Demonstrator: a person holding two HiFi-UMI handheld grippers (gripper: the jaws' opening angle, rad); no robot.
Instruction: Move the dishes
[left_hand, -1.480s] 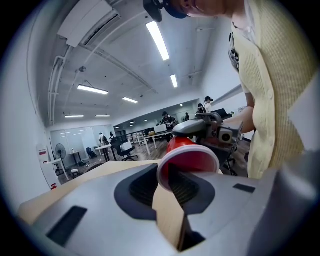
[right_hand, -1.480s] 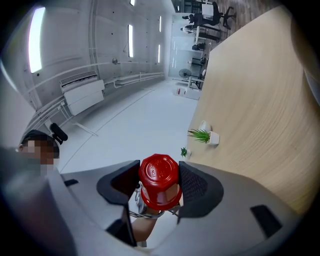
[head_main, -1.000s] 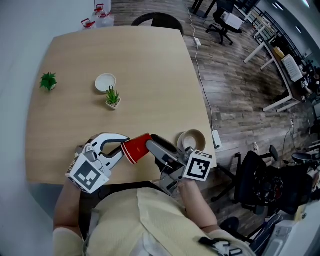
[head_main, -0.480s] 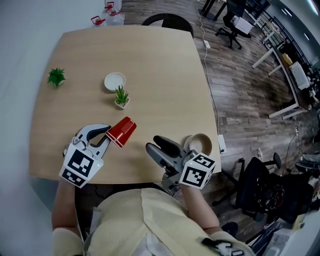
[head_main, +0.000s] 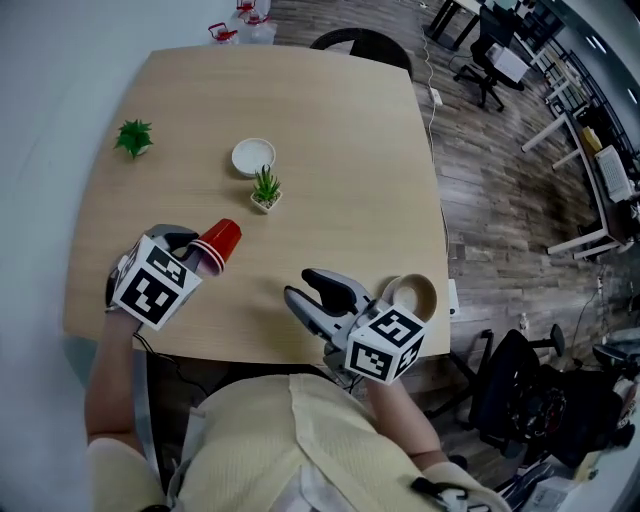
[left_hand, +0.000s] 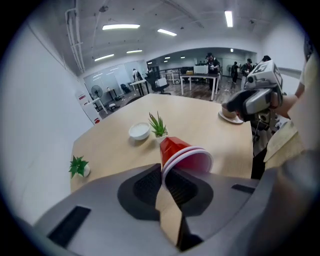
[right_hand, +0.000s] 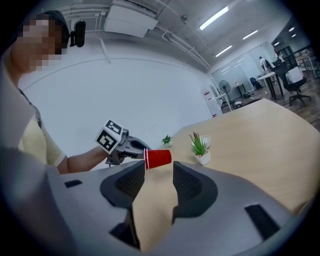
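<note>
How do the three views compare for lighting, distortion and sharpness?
Head view: evenly lit, sharp, table edges bowed by the wide lens. Left gripper view: heavy fisheye, dark corners, ceiling lights blown out, cup sharp. Right gripper view: same fisheye and dark corners, cup small but clear.

Bright even ceiling-strip light; soft shadows; fisheye edges warped, dark-vignetted; face mosaicked.
</note>
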